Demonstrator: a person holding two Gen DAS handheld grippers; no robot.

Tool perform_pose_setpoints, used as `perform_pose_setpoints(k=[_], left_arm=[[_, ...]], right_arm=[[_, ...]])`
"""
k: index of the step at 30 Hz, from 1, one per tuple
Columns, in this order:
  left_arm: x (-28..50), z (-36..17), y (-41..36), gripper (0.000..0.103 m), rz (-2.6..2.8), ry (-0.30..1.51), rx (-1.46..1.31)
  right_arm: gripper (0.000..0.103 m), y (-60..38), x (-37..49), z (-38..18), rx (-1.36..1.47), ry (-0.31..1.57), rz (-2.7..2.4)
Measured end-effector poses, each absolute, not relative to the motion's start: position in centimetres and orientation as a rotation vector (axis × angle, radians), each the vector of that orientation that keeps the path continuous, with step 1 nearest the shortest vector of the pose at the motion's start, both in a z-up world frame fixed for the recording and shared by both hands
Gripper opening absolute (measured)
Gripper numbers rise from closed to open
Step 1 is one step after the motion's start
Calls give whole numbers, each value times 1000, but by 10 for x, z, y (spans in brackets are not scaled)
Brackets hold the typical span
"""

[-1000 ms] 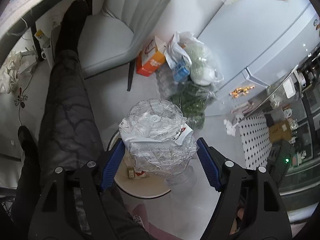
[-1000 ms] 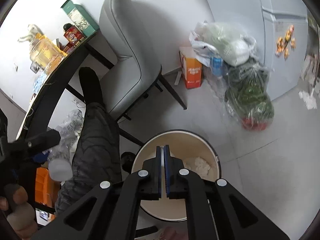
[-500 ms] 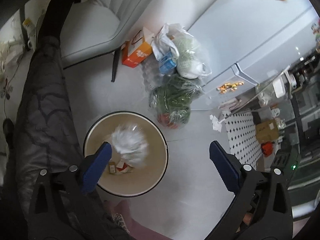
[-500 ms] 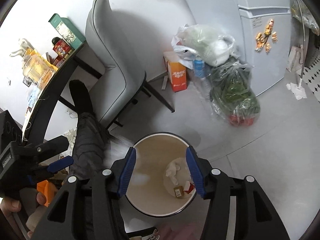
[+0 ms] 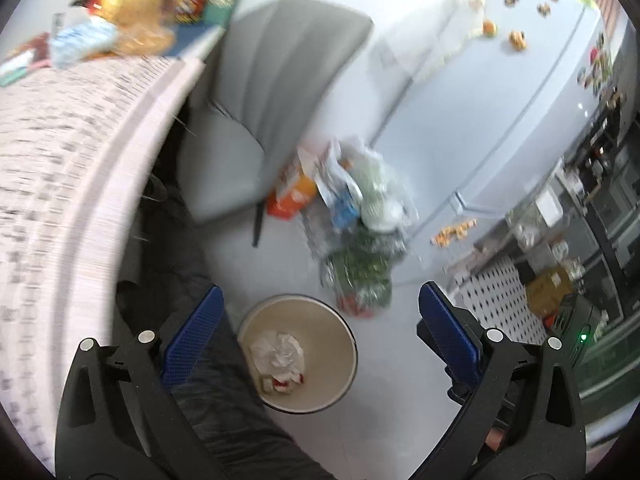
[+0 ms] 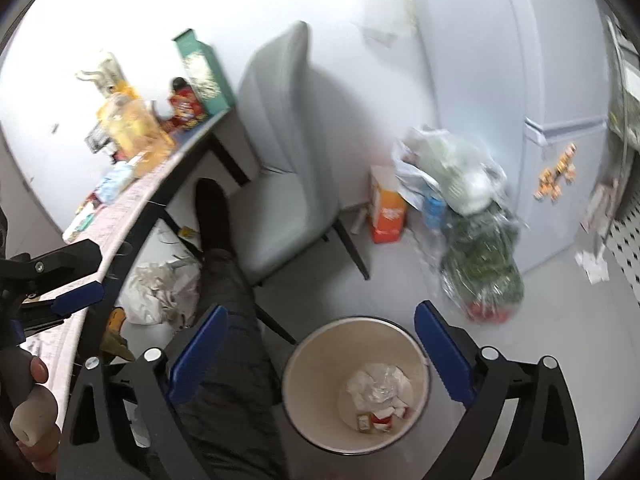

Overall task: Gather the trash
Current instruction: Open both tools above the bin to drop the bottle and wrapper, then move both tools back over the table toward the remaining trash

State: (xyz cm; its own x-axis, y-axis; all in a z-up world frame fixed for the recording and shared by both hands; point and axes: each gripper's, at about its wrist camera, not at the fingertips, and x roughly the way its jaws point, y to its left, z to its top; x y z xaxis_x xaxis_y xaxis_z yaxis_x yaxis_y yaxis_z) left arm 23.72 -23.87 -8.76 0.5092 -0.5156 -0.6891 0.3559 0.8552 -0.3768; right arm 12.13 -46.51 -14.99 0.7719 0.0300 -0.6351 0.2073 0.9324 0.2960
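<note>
We see a smooth matt beige bin (image 6: 416, 364) w/ crinkly clear plastic trash (image 6: 378, 386) inside. Chair (image 6: 288, 152) looks like matt grey leatherette, fridge (image 6: 520, 80) is glossy, veg bags (image 6: 476, 264) shiny thin plastic, orange box (image 6: 386, 210) cardboard.

my right claw (image 6: 320, 352) is opening, nothing between its blue pads, above the round bin (image 6: 416, 344). crumpled clear plastic and paper scraps (image 6: 376, 396) lie inside. my left claw (image 6: 56, 280) shows beside the bench (image 6: 132, 208).
</note>
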Motion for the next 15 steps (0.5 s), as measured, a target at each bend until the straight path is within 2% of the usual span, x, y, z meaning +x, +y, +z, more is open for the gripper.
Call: perform_pose_setpoints(k=[15], left_arm=[[193,-34,-95,97,-323,685,-320]], right_arm=[[95,-359,119,-83,257,614,35]])
